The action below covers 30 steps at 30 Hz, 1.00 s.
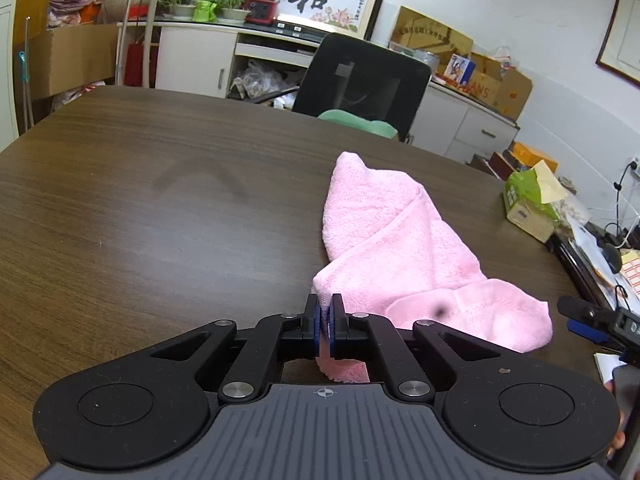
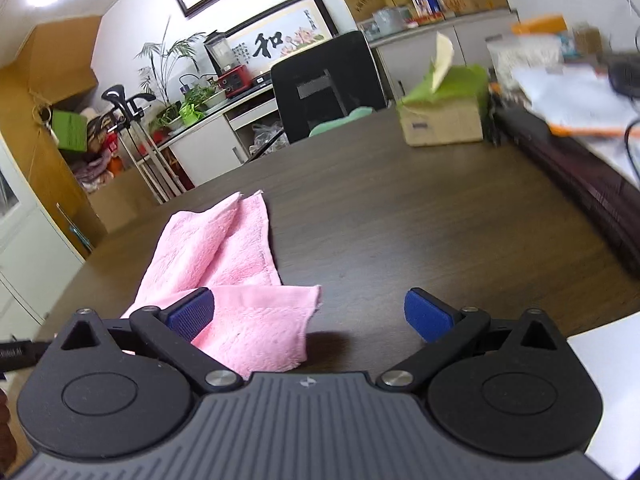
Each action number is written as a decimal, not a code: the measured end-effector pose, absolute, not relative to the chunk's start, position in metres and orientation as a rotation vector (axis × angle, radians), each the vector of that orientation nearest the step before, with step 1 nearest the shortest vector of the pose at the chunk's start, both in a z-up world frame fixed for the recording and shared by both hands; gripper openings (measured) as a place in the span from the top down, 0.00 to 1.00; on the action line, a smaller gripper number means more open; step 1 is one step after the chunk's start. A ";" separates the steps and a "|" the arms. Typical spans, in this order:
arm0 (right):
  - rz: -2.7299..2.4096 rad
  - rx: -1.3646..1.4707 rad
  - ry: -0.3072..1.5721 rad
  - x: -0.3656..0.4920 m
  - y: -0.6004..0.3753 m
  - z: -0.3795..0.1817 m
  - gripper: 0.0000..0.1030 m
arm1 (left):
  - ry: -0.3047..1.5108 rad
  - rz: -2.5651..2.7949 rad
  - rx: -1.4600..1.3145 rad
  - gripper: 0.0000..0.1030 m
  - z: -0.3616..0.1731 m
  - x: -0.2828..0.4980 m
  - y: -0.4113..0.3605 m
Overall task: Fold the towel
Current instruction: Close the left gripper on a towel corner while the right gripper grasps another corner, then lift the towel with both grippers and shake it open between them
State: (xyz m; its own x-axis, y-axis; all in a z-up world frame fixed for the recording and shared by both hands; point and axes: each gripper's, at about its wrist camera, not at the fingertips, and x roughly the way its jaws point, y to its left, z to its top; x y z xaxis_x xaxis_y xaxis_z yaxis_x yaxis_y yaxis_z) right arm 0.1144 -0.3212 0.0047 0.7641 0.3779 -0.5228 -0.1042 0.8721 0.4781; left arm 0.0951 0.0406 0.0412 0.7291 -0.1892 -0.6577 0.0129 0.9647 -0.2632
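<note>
A pink towel [image 1: 392,240] lies bunched and partly folded on the dark wooden table [image 1: 160,208]. My left gripper [image 1: 325,320] is shut on the towel's near corner, and pink cloth shows between and below its pads. In the right wrist view the towel [image 2: 240,280] lies left of centre. My right gripper [image 2: 308,312] is open, with its left blue pad [image 2: 192,312] over the towel's near flap and its right pad [image 2: 426,314] over bare table. The right gripper also shows at the right edge of the left wrist view [image 1: 592,320].
A black office chair [image 1: 360,76] with a green cushion stands at the table's far side. A green tissue box [image 2: 444,112] sits at the far right of the table, next to a cluttered desk with papers and cables [image 2: 580,100]. White cabinets line the wall.
</note>
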 end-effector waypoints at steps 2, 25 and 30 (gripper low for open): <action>0.286 0.479 0.666 0.120 -0.324 -0.002 0.07 | 0.752 -0.108 -0.251 0.97 0.040 0.096 0.041; 0.587 0.118 0.470 0.079 -0.267 0.042 0.96 | 0.711 -0.085 -0.328 0.97 0.048 0.080 0.061; 0.563 0.101 0.468 0.084 -0.262 0.063 0.96 | 0.686 -0.070 -0.321 0.97 0.048 0.045 0.086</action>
